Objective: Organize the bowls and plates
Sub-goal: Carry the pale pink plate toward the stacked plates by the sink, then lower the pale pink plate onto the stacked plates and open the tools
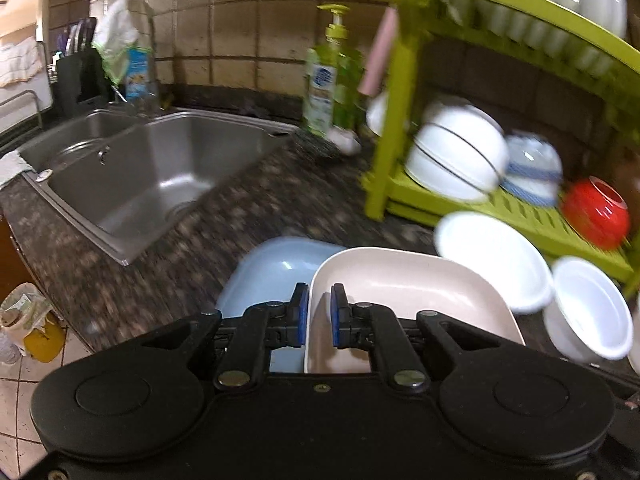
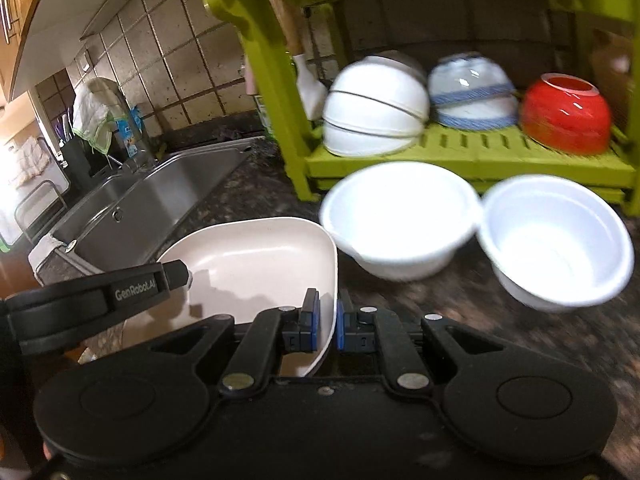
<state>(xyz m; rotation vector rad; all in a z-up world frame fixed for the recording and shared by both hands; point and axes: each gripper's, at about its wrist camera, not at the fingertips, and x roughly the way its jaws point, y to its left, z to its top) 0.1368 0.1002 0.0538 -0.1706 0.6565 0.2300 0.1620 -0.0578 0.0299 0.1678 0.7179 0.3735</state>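
We hold a cream, rounded-square dish above the dark speckled table, our left gripper and right gripper each pinching a rim with narrow fingers. A pale blue plate lies beneath it; two white bowls sit before the green rack.

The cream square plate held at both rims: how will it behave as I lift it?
The cream square plate will probably stay stiff, as it looks like hard ware. Its glossy surface may slide between the jaws of the left gripper and right gripper, which pinch only thin rim edges. It likely chips if knocked against the white bowl beside it.
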